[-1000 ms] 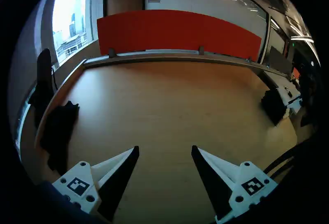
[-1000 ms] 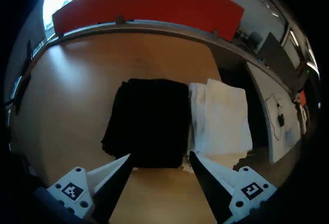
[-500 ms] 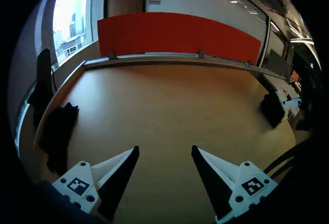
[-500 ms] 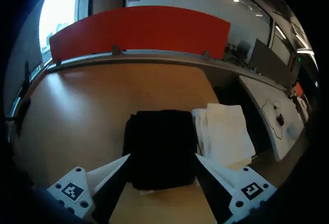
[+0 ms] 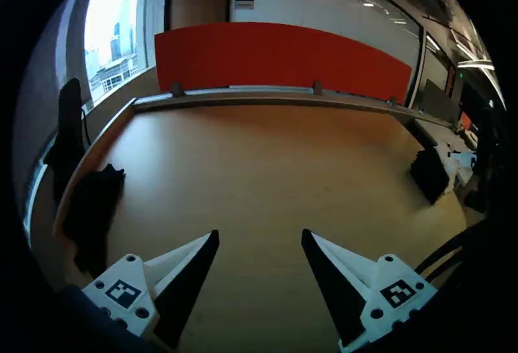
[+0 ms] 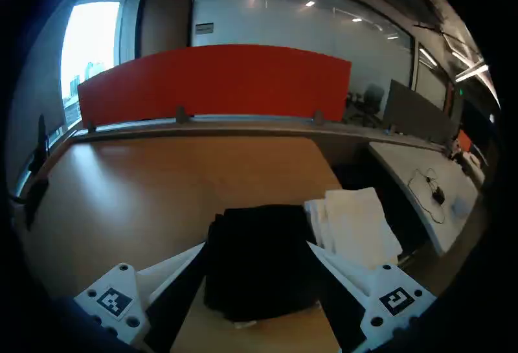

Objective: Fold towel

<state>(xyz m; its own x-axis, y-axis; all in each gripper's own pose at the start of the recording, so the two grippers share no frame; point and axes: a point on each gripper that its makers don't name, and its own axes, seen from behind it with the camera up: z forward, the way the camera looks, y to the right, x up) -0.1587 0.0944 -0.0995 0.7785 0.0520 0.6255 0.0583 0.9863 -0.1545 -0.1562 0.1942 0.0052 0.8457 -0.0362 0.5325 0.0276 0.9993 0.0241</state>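
Near the right edge of the wooden worktop point(image 6: 129, 184), the folded black towel point(image 6: 262, 262) lies flat, its longer side running along the fingers toward the red divider point(image 6: 213, 81) at the far edge. The right gripper point(image 6: 258, 249) has its fingers spread wide on either side of the towel. Folded white towels point(image 6: 359, 227) sit just beside it. The left gripper point(image 5: 259, 232) is also spread, over bare wood, with nothing between its fingers.
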